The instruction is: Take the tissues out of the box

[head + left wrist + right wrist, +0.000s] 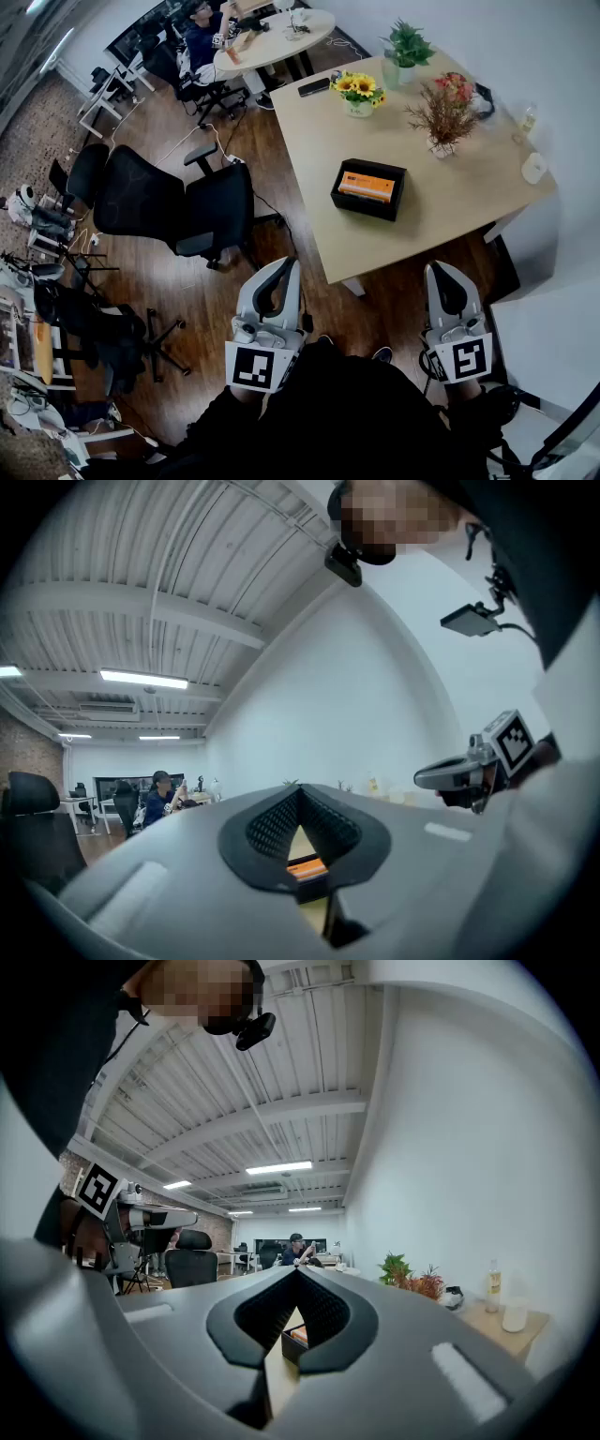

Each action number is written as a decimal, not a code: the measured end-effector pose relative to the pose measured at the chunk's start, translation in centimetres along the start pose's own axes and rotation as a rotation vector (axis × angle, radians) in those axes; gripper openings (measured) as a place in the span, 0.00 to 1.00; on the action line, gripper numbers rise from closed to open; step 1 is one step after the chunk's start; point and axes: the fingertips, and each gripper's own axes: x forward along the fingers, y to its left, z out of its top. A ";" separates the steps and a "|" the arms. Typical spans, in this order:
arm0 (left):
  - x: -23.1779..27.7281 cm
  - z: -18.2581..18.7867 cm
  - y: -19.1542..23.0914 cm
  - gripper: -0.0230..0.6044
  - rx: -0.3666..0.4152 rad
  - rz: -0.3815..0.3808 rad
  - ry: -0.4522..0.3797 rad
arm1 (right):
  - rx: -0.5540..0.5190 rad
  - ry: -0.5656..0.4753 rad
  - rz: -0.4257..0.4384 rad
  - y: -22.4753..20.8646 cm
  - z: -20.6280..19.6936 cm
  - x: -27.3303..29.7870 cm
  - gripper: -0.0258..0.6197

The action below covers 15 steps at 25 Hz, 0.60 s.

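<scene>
A black open box (368, 189) with an orange tissue pack (367, 187) inside sits near the front of the light wooden table (441, 202). Both grippers hang level in front of the table's near edge, short of the box. My left gripper (284, 264) is shut with nothing in it; through its closed jaws the orange pack (305, 865) shows in the left gripper view. My right gripper (437, 269) is shut and empty too; the box (292, 1340) peeks through its jaws.
On the table stand a sunflower pot (357, 94), a green plant (407, 47), a red dried bouquet (444, 111), a bottle (528, 117) and a black phone (313, 87). Black office chairs (178, 206) stand left of the table. A person (199, 28) sits at a round table behind.
</scene>
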 end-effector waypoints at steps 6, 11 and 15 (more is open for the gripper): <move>2.3 -3.2 2.9 0.04 -0.009 0.008 0.048 | -0.006 0.033 -0.009 0.0 -1.5 3.1 0.04; 6.0 -6.6 4.7 0.04 -0.071 -0.108 0.083 | -0.036 0.093 -0.056 -0.4 -2.8 6.4 0.04; 9.7 -8.0 6.9 0.04 -0.138 -0.191 0.072 | -0.068 0.148 -0.134 -1.3 -2.8 9.1 0.04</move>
